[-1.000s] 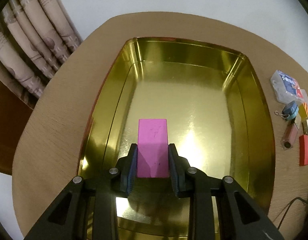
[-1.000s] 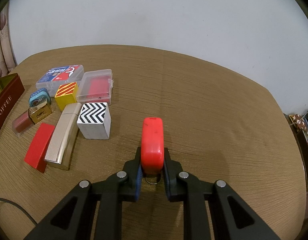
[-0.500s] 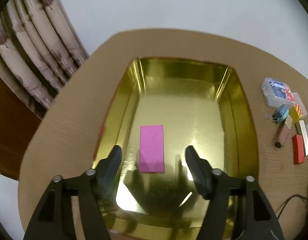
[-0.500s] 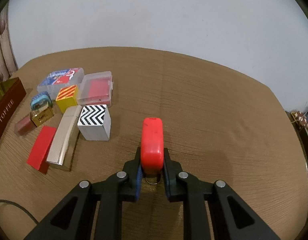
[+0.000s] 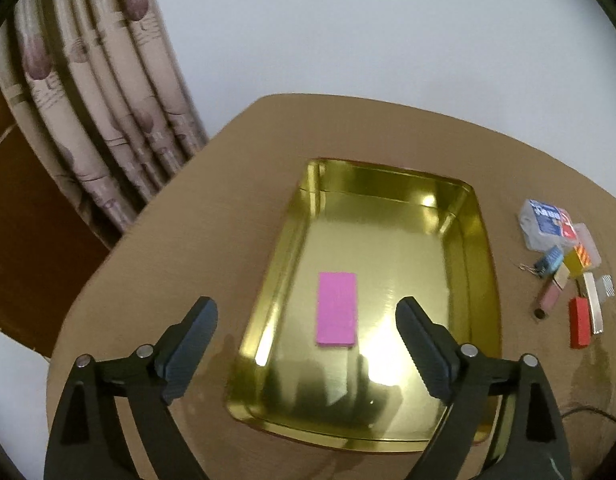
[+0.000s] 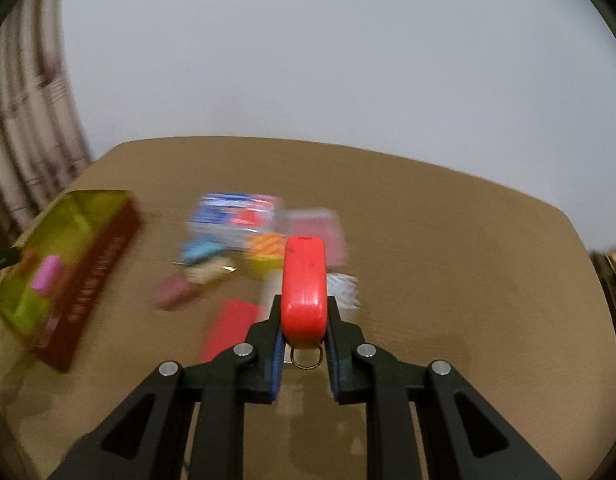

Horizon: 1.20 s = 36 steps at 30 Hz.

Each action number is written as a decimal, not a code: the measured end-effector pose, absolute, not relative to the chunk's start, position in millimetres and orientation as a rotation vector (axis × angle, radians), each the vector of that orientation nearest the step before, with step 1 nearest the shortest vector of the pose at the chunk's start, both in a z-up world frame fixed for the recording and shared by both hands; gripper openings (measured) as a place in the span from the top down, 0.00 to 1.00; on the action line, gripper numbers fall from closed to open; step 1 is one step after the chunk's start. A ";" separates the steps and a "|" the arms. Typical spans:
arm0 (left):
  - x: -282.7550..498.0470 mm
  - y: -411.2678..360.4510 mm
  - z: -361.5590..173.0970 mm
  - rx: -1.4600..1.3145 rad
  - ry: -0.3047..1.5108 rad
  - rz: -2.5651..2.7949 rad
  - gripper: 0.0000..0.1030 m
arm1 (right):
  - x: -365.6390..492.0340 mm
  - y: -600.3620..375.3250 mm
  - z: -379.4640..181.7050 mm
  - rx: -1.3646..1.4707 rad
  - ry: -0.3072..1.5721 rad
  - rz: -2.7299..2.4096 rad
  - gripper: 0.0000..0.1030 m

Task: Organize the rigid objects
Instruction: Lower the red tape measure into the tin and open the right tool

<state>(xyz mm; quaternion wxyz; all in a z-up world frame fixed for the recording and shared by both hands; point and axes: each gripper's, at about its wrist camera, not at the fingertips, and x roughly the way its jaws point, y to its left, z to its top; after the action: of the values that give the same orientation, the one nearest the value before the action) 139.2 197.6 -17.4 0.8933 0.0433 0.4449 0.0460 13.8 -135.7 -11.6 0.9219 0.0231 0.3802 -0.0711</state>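
Left view: left gripper (image 5: 303,336) jaws opening wide, nothing between the pads; pink block (image 5: 336,309) lies flat in the gold tray (image 5: 478,240), apart from the fingers. Right view, blurred: right gripper (image 6: 303,320) pinches a red case (image 6: 303,284) above the table (image 6: 468,260).

Right wrist view motion-blurred: pile (image 6: 263,240) of small items smeared, tin (image 6: 87,264) lettering unreadable. Left view: pile's far edge cropped.
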 end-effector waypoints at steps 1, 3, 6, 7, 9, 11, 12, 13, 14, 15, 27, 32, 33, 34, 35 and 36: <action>139.9 200.6 -16.2 0.086 0.920 0.107 0.13 | 18.3 -124.5 -10.0 0.043 0.783 -0.116 0.83; 142.2 206.3 -14.4 0.085 0.913 0.131 0.13 | 29.1 -96.5 -6.5 0.035 0.789 -0.050 0.83; 144.0 215.0 -12.8 0.068 0.912 0.150 0.13 | 44.3 -53.6 -5.2 0.018 0.799 0.047 0.83; 144.4 217.3 -13.0 0.069 0.912 0.160 0.13 | 47.7 -40.4 -3.7 0.008 0.799 0.068 0.83; 145.4 221.3 -11.9 0.067 0.909 0.174 0.13 | 57.9 -9.9 -1.5 -0.013 0.812 0.132 0.83; 147.0 226.7 -13.0 0.049 0.918 0.178 0.13 | 62.8 13.4 1.7 -0.037 0.815 0.168 0.83; 147.8 230.2 -13.1 0.040 0.920 0.180 0.13 | 67.3 26.5 1.6 -0.054 0.818 0.193 0.83; 148.6 235.0 -14.0 0.027 0.924 0.185 0.13 | 74.2 42.2 0.6 -0.077 0.822 0.218 0.83; 149.1 237.5 -14.6 0.017 0.927 0.188 0.13 | 76.4 47.5 -0.6 -0.087 0.826 0.228 0.83; 148.9 240.0 -14.7 0.004 0.930 0.191 0.13 | 83.9 60.5 -3.5 -0.100 0.837 0.248 0.83; 154.6 260.2 -20.3 -0.121 0.960 0.191 0.13 | 131.3 102.1 -45.0 -0.159 0.986 0.301 0.83; 156.6 260.3 -21.9 -0.127 0.968 0.184 0.13 | 144.7 112.5 -59.5 -0.176 1.013 0.293 0.83; 156.7 260.0 -21.9 -0.125 0.967 0.184 0.13 | 145.2 113.4 -60.6 -0.179 1.011 0.288 0.83; 157.0 259.6 -22.0 -0.123 0.967 0.184 0.13 | 145.8 114.6 -62.2 -0.186 1.010 0.286 0.83; 157.0 259.0 -22.1 -0.120 0.967 0.183 0.13 | 146.5 115.8 -63.9 -0.187 1.011 0.287 0.83; 156.4 258.7 -22.1 -0.117 0.967 0.183 0.13 | 146.8 115.5 -64.6 -0.187 1.013 0.287 0.83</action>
<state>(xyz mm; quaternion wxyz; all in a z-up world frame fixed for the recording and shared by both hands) 156.4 258.7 -22.1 0.8798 -0.0562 0.4638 0.0879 146.8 115.5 -64.6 0.8603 -0.0890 0.4829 0.1366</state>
